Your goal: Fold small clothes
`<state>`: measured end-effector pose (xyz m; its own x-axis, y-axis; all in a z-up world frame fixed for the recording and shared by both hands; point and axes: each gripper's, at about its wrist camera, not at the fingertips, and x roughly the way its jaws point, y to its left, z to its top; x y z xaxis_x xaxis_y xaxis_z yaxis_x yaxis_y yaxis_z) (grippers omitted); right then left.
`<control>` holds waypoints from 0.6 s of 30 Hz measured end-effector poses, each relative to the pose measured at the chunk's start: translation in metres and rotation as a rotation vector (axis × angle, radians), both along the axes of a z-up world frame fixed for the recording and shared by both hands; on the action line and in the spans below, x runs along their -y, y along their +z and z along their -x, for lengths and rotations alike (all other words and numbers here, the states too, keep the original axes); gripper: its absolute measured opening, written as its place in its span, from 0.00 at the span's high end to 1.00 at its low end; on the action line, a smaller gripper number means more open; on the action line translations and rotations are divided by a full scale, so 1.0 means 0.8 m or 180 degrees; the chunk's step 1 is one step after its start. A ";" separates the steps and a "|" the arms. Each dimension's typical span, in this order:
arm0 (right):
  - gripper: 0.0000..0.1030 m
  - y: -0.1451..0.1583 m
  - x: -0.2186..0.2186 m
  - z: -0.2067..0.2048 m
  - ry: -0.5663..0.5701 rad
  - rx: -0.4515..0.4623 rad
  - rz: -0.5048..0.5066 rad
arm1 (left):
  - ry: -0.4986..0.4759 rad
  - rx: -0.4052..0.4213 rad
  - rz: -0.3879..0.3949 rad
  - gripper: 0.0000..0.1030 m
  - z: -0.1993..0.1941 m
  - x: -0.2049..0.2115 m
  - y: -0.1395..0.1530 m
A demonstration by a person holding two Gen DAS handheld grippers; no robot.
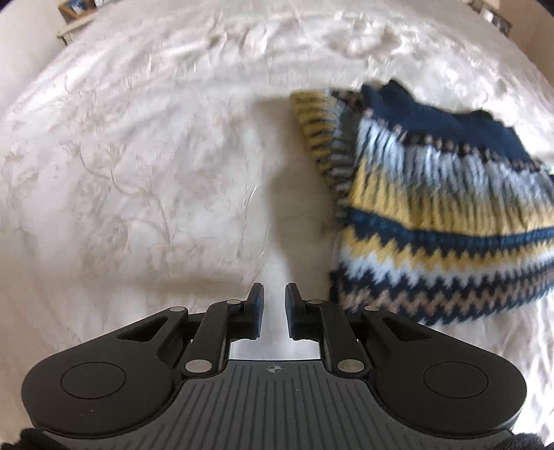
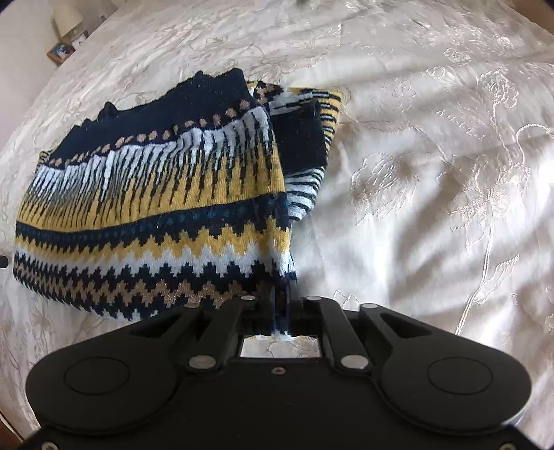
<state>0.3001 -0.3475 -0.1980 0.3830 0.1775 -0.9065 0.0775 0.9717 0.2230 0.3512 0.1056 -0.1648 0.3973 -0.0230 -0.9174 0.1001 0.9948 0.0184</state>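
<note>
A knitted sweater [image 1: 432, 207] in navy, yellow, pale blue and tan zigzag bands lies folded on a cream embroidered bedspread [image 1: 138, 173]. In the left wrist view it sits to the right of my left gripper [image 1: 274, 294]. That gripper's jaws stand a narrow gap apart over bare bedspread, with nothing between them. In the right wrist view the sweater [image 2: 155, 194] spreads to the left, a sleeve tucked under at its right side. Its near right corner runs up between the fingers of my right gripper [image 2: 281, 294], which is shut on the fabric.
The bedspread [image 2: 432, 173] stretches wide to the right of the sweater. At the far left corner stands a bedside table with a picture frame [image 2: 64, 48] and a lamp [image 2: 67, 19]. The bed's edge shows at the far left [image 1: 65, 31].
</note>
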 end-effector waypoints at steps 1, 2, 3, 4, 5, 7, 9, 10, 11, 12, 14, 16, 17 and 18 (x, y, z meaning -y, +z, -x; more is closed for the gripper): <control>0.83 0.001 0.000 0.001 -0.0007 0.0010 0.0000 | -0.0012 0.0051 0.0005 0.86 0.002 0.008 0.005; 0.83 0.002 0.000 0.002 -0.0017 0.0014 -0.0002 | -0.0044 0.0119 0.0040 0.86 0.001 0.017 0.012; 0.83 0.003 0.001 0.003 -0.0026 0.0016 -0.0001 | -0.0079 0.0175 0.0087 0.86 0.000 0.026 0.016; 0.83 0.002 0.002 0.003 -0.0039 0.0012 0.0011 | -0.0135 0.0228 0.0152 0.86 -0.004 0.039 0.020; 0.83 0.001 0.004 0.003 -0.0055 0.0002 0.0023 | -0.0188 0.0250 0.0198 0.86 -0.008 0.051 0.021; 0.80 0.000 0.008 0.004 -0.0131 -0.0016 0.0046 | -0.0299 0.0251 0.0254 0.86 -0.019 0.072 0.018; 0.71 0.000 0.012 0.005 -0.0200 -0.0026 0.0045 | -0.0369 0.0253 0.0244 0.86 -0.033 0.094 0.007; 0.71 0.002 0.013 0.006 -0.0230 -0.0015 0.0089 | -0.0382 0.0259 0.0229 0.86 -0.038 0.100 0.000; 0.71 0.006 0.014 0.007 -0.0239 0.0005 0.0141 | -0.0361 0.0234 0.0209 0.86 -0.041 0.103 -0.008; 0.71 0.011 0.014 0.008 -0.0246 0.0038 0.0202 | -0.0326 0.0155 0.0188 0.86 -0.046 0.105 -0.019; 0.66 0.027 0.015 0.008 -0.0269 0.0198 0.0320 | -0.0279 -0.0002 0.0187 0.85 -0.054 0.104 -0.039; 0.66 0.045 0.014 0.004 -0.0238 0.0425 0.0342 | -0.0271 -0.0060 0.0201 0.85 -0.058 0.104 -0.052; 0.66 0.052 0.013 -0.001 -0.0194 0.0531 0.0341 | -0.0270 -0.0053 0.0196 0.85 -0.057 0.105 -0.053; 0.65 0.057 0.012 -0.007 -0.0146 0.0614 0.0310 | -0.0265 -0.0045 0.0194 0.85 -0.060 0.106 -0.055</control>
